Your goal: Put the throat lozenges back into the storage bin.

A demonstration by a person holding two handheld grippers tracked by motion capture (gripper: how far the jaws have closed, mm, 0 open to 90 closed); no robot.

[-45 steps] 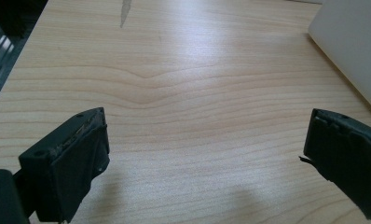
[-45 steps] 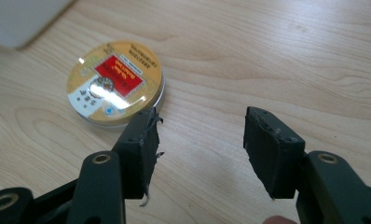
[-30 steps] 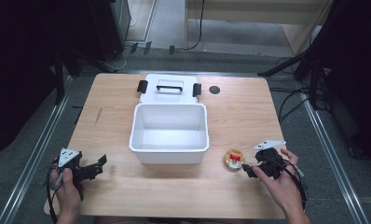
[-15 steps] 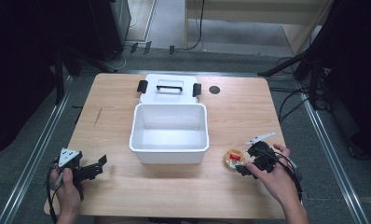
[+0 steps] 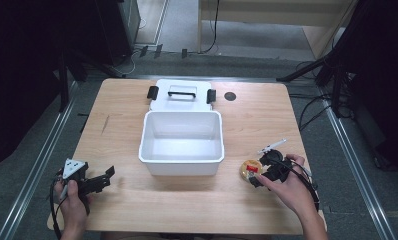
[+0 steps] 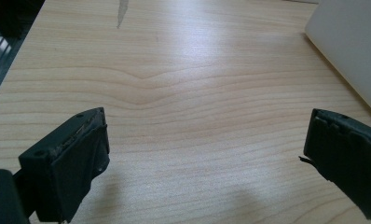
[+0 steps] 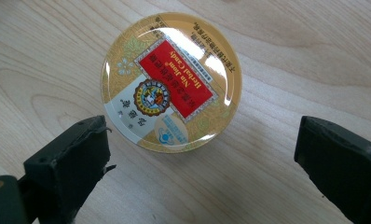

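A: Where's the tin [image 7: 172, 81] for you right now?

B: Flat on the table [image 5: 127, 100], label up, just right of the bin's [image 5: 181, 142] front right corner. Your right gripper [image 5: 259, 176] is over it with the jaws wide apart, and in the right gripper view the tin sits just ahead of the tips, not yet between them.

A: So what should you do to get hold of it cleanly?

B: I'd judge you need to go forward and lower, so the jaws straddle the round rim. Centre it first; it lies a little toward the left jaw. It's low and smooth, so come down until the tips nearly touch the wood, then close across the widest part. Grip too high and it will probably squirt out.

A: And your other hand?

B: The left gripper [image 5: 103, 180] is near the front left edge, jaws apart over bare wood, well away from the bin. Leave it there.
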